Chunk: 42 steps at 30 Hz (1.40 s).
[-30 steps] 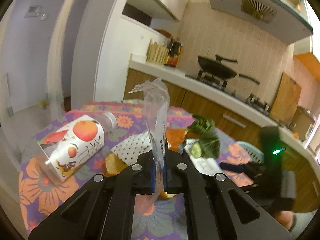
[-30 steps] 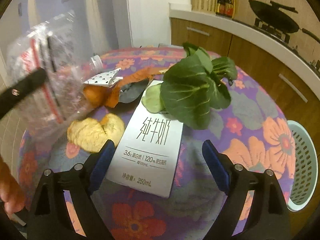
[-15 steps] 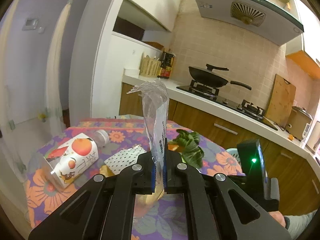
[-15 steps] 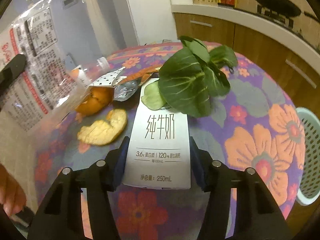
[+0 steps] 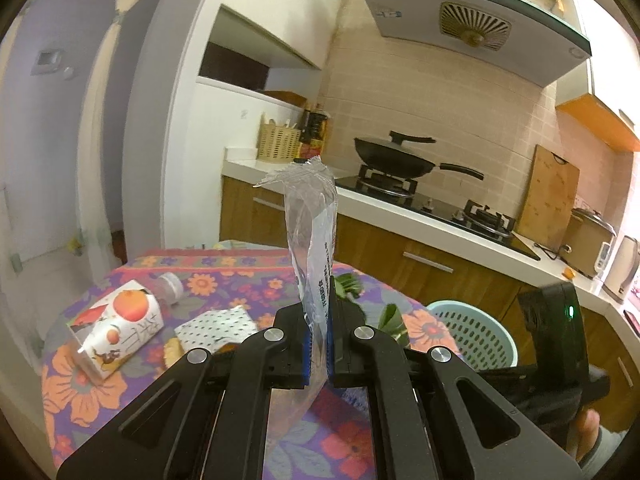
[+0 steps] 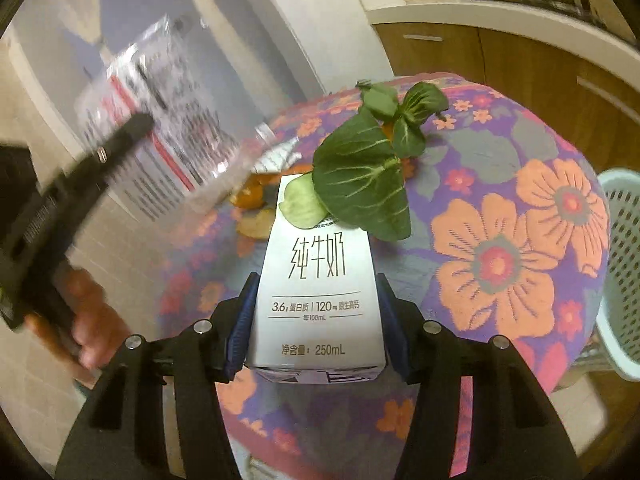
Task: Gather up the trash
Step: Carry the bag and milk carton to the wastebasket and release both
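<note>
My left gripper point(image 5: 318, 344) is shut on a clear plastic wrapper point(image 5: 314, 232) and holds it upright above the flowered table point(image 5: 80, 392). The wrapper also shows in the right wrist view point(image 6: 160, 120), with the left gripper at the left. My right gripper point(image 6: 318, 320) is shut on a white milk carton point(image 6: 320, 280) lying on the table point(image 6: 520, 260). A green vegetable leaf point(image 6: 364, 184) rests on the carton's far end. A pale green trash basket point(image 5: 472, 332) stands beside the table; it also shows at the right edge of the right wrist view point(image 6: 624, 272).
A juice carton with orange print point(image 5: 116, 332), a clear bottle point(image 5: 170, 286) and a dotted white wrapper point(image 5: 218, 326) lie on the table's left. Orange peels point(image 6: 256, 208) lie beyond the milk carton. A kitchen counter with a wok point(image 5: 394, 160) runs behind.
My left gripper has lifted the wrapper higher and away from the table. My right gripper has moved forward and closed its fingers on the milk carton.
</note>
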Tool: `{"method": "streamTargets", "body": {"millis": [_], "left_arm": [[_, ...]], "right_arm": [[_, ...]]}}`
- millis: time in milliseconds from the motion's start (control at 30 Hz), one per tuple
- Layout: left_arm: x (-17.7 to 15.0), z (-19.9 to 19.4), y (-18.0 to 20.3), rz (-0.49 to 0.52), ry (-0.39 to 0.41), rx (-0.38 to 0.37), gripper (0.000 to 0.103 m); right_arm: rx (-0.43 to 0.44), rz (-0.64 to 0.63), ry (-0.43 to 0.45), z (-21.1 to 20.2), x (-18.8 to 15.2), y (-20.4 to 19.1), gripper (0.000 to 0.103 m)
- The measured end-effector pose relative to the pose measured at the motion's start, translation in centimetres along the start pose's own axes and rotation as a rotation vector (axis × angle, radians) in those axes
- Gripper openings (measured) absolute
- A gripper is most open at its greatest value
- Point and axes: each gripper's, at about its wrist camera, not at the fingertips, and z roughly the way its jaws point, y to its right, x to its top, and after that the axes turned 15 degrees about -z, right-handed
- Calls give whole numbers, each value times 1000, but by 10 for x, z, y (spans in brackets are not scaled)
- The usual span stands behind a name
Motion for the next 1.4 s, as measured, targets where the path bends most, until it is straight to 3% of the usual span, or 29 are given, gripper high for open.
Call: {"method": "streamTargets", "body": {"millis": [200, 433, 567, 867, 1200, 1300, 1400], "left_arm": [[-1, -4, 21, 39, 1, 0, 3], [0, -1, 29, 47, -10, 4, 3], [1, 8, 41, 59, -20, -1, 3], [-7, 42, 85, 86, -70, -54, 3], [-41, 123, 158, 101, -216, -156, 3], [-52, 151, 182, 116, -279, -184, 3], [-66, 177, 205, 134, -337, -185, 3]], "right_arm": [[280, 181, 5, 2, -2, 31, 52], [103, 30, 57, -15, 1, 12, 52], [114, 5, 107, -32, 5, 18, 52], [-118, -40, 236, -94, -3, 48, 52], [-393, 101, 284, -144, -45, 146, 52], [-471, 166, 264, -158, -66, 175, 52], [-496, 255, 225, -160, -82, 208, 52]]}}
